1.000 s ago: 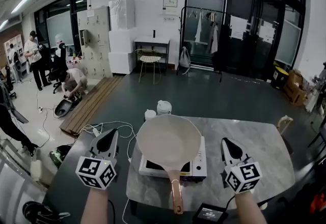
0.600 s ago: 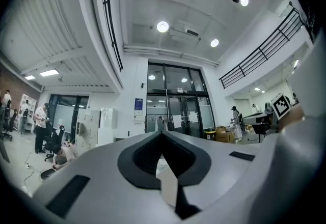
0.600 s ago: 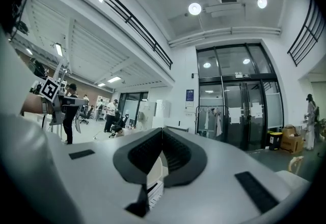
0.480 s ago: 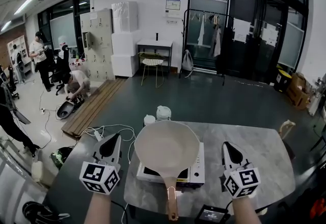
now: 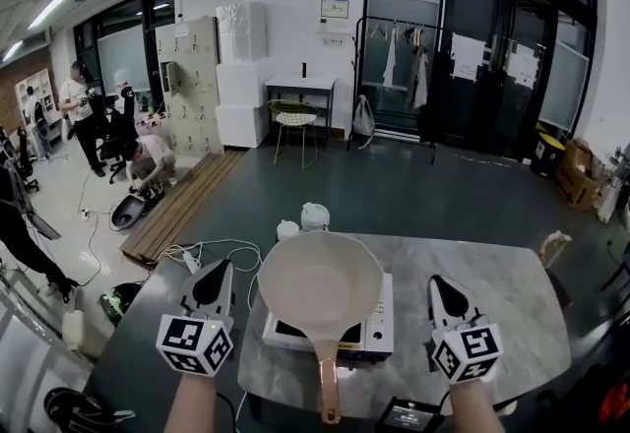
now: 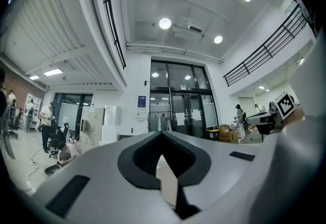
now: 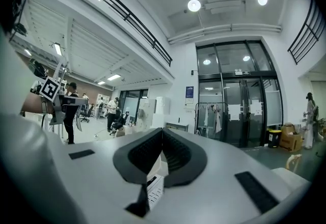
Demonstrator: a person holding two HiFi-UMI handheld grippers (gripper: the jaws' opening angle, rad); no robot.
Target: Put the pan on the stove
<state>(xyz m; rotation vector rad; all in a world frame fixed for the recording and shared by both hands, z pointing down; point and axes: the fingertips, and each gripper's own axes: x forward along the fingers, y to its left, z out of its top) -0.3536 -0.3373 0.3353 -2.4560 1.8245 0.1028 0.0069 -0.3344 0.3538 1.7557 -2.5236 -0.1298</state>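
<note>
A cream pan (image 5: pixel 320 278) with a copper handle (image 5: pixel 326 384) sits on the white portable stove (image 5: pixel 371 335) at the near side of the grey marble table (image 5: pixel 492 293); the handle points toward me. My left gripper (image 5: pixel 213 285) hangs left of the pan, off the table's left edge, shut and empty. My right gripper (image 5: pixel 445 297) hovers right of the stove, over the table, shut and empty. Both gripper views look out level into the room, jaws together: left gripper (image 6: pixel 162 136), right gripper (image 7: pixel 162 136). Neither gripper touches the pan.
Two white containers (image 5: pixel 313 216) stand at the table's far left edge behind the pan. A small screen device (image 5: pixel 404 415) lies at the near edge. Cables (image 5: pixel 202 249) run on the floor at left. People (image 5: pixel 81 111) are working far left.
The head view has shifted slightly, so the pan and stove sit a little lower-left in the picture. Both grippers stay shut beside the stove, barely moved.
</note>
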